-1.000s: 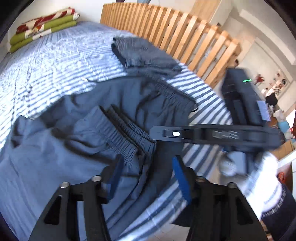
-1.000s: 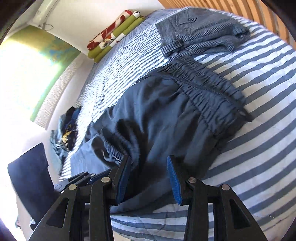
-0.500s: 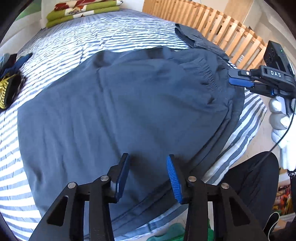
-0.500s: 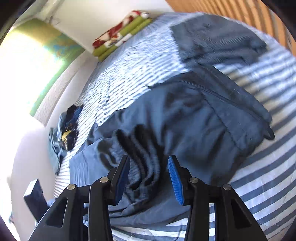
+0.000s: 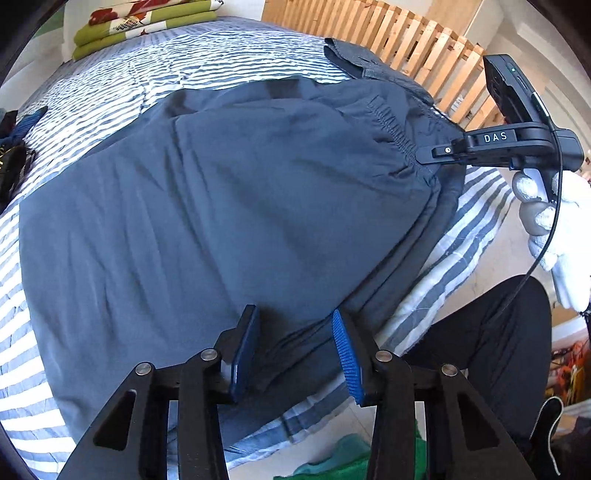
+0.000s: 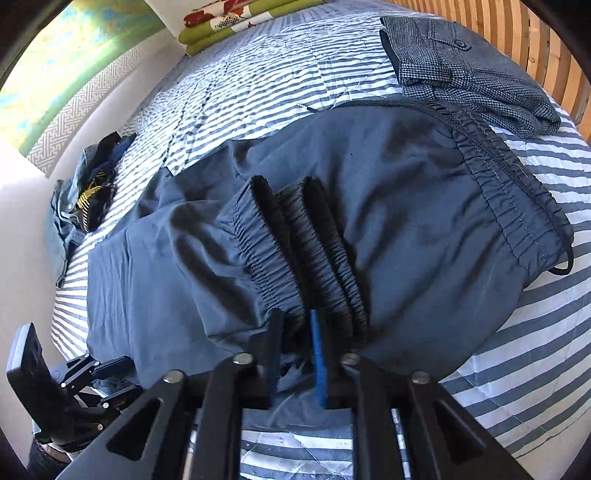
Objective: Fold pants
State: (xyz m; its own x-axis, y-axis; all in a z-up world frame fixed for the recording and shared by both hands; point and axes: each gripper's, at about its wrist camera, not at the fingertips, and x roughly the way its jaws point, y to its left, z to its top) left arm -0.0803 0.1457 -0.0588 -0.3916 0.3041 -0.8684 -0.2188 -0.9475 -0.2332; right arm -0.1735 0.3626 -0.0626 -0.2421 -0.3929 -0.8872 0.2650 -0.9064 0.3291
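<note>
Dark blue pants [image 5: 229,192] lie folded over on the striped bed [image 5: 122,85]. Their leg cuffs [image 6: 295,251] rest on the seat, short of the elastic waistband [image 6: 513,192]. My right gripper [image 6: 295,350] is shut on the bunched cuffs; the left wrist view shows it [image 5: 430,157] pinching the elastic edge, held by a white-gloved hand [image 5: 554,206]. My left gripper [image 5: 295,350] stands open just over the pants' folded edge near the bed's front, with nothing between its fingers; it also appears low on the left [image 6: 122,376].
Folded grey checked trousers [image 6: 461,62] lie beyond the waistband, beside a wooden slatted rail [image 5: 406,40]. A green and red folded blanket [image 5: 140,26] sits at the bed's far end. Loose clothes [image 6: 85,192] are piled at the left edge. A person's black-clad leg [image 5: 480,332] and green cloth [image 5: 351,454] are below.
My right gripper has closed on the leg cuffs. The left gripper swung away from the cuffs to the folded end near the bed's front, staying open.
</note>
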